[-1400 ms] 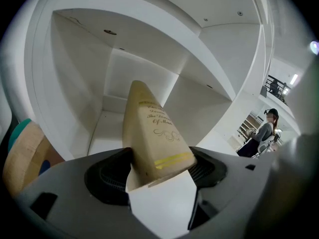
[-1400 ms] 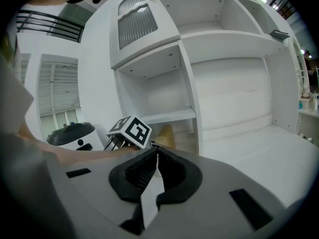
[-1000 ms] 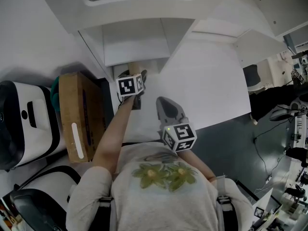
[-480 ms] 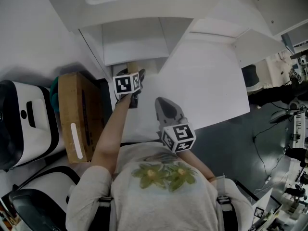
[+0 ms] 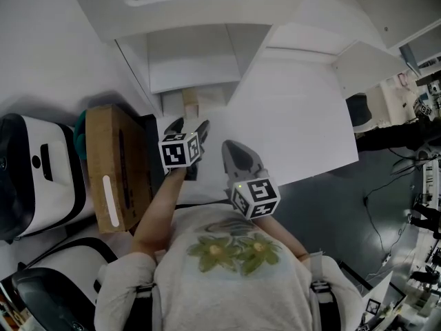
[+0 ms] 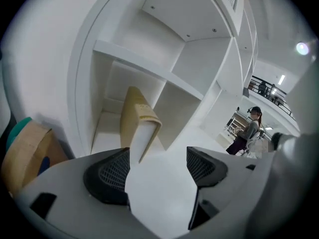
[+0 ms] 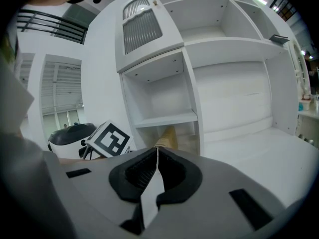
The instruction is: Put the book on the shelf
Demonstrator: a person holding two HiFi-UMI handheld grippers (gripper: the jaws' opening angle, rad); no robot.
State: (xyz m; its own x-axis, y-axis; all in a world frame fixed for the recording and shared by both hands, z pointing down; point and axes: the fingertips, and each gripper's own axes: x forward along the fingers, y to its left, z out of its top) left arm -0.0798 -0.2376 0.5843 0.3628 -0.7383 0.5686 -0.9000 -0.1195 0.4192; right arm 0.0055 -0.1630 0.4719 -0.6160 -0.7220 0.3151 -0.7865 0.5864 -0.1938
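Right tongs (image 7: pixel 155 171): jaws together on nothing, held low and close to the body.
Left tongs (image 6: pixel 157 168): jaws apart and empty, aimed at the lower compartment, just short of the book.
Book: beige-covered book (image 6: pixel 135 117) with white pages, standing on end in the lower compartment of the white shelf unit (image 6: pixel 130 59), slightly tilted, free of both tongs.
Step in hand: probably backing away from the placed book.
Doing it well: draw the left tongs straight back with jaws wide and no sideways sweep that could clip the leaning cover. If the lean looks unsteady, nudge the book upright first.
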